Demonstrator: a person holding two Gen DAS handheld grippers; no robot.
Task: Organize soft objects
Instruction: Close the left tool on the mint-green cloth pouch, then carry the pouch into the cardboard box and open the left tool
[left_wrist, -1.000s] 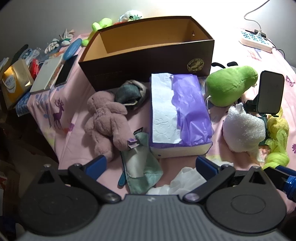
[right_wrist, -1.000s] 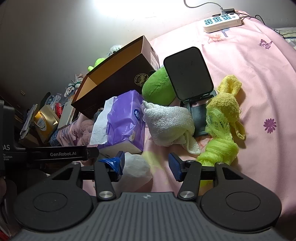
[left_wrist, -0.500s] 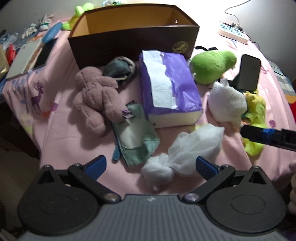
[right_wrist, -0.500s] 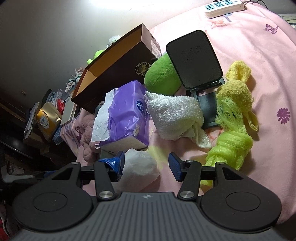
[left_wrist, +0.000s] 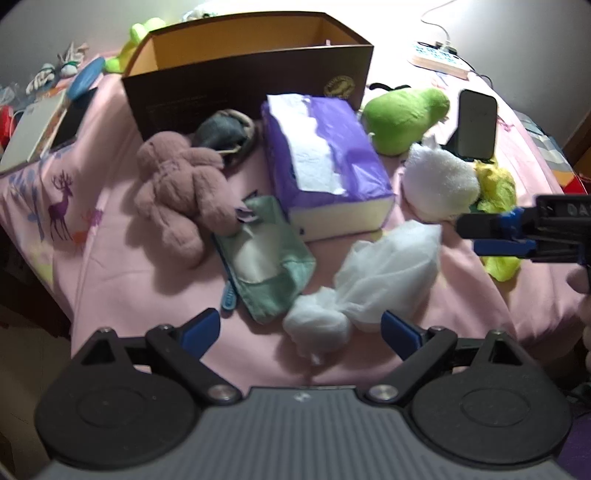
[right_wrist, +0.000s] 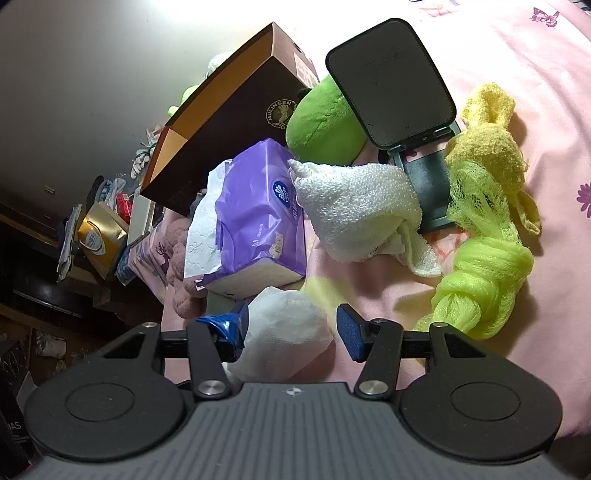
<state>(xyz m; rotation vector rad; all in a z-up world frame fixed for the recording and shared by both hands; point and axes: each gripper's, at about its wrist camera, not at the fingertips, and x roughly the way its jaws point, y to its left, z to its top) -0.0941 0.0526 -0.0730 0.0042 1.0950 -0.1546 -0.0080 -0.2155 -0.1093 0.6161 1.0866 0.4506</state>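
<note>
Since a second ago the left gripper (left_wrist: 301, 326) is pulling back over the pink bedsheet (left_wrist: 110, 266), its wide jaws just closing slightly and gripping nothing; the crumpled white plastic bag with knotted end (left_wrist: 369, 280) is lying just ahead between its tips, long axis slanting toward the right gripper (left_wrist: 487, 236). From the right wrist, that gripper (right_wrist: 291, 328) is holding narrower jaws around the bag's (right_wrist: 286, 328) far end, contact unclear; only this view is showing the lime-yellow net scarf (right_wrist: 484, 254) alongside.
</note>
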